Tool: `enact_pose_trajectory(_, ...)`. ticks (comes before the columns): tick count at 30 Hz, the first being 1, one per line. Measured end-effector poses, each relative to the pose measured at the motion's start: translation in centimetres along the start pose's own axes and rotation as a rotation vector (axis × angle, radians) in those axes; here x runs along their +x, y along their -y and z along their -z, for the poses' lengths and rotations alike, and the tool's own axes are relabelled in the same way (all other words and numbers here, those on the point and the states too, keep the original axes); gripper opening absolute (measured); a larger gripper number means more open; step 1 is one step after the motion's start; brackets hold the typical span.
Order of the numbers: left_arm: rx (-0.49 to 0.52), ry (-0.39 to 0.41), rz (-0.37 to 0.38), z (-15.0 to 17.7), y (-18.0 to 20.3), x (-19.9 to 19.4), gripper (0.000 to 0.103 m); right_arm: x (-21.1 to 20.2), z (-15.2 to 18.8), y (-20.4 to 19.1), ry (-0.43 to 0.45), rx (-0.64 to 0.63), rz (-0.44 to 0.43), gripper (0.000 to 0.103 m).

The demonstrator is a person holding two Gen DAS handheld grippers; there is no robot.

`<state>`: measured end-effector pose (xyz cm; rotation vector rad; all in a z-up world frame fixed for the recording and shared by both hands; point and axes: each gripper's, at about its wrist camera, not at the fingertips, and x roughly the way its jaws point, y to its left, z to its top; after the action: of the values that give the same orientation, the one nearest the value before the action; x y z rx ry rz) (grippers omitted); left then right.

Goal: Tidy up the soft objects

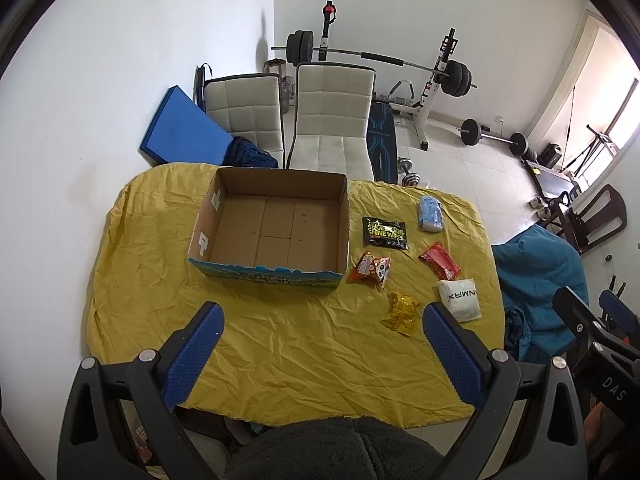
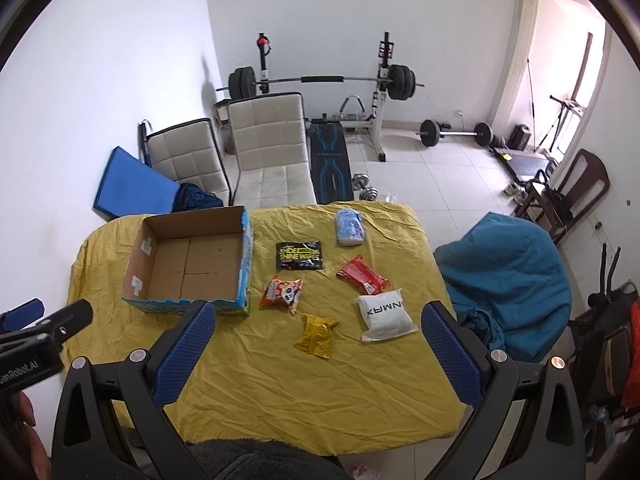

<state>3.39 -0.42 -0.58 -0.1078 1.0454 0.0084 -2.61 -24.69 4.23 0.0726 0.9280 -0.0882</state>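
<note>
An empty cardboard box [image 1: 276,226] [image 2: 192,262] stands on the yellow-clothed table [image 1: 280,340] [image 2: 320,380]. To its right lie soft packs: a black wipes pack [image 1: 385,233] [image 2: 299,255], a light blue pack [image 1: 430,213] [image 2: 349,227], a red pack [image 1: 440,261] [image 2: 363,275], an orange snack bag [image 1: 369,270] [image 2: 282,293], a yellow packet [image 1: 401,313] [image 2: 317,335] and a white pouch [image 1: 460,299] [image 2: 385,314]. My left gripper [image 1: 320,320] hovers open above the table's near side. My right gripper [image 2: 318,320] is open too, high over the yellow packet. Neither holds anything.
Two white chairs [image 1: 332,120] [image 2: 272,148] stand behind the table. A blue mat [image 1: 180,124] leans on the wall. A blue beanbag [image 2: 504,280] sits to the right. A weight bench and barbells [image 2: 320,80] fill the back. A dark fuzzy cushion [image 1: 332,448] lies below the near edge.
</note>
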Motion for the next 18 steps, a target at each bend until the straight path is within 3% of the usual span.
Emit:
enact_pose_trajectory(8,0.074,-0.069,-0.002,-3.3,4.0,8.0,0.102,10.0,-1.7,6.4,-0.147,0.046,0.093,0.103)
enact_pose_trajectory(13,0.135,-0.176,-0.004,-5.3,7.5,16.8,0.102,20.3,-2.1,10.9,-0.282,0.056,0.076,0.103)
enact_pose_trajectory(18,0.159,-0.314,-0.041,-6.6,10.3,26.4,0.102,31.7,-1.4,14.3,-0.465,0.067,0.111,0.103)
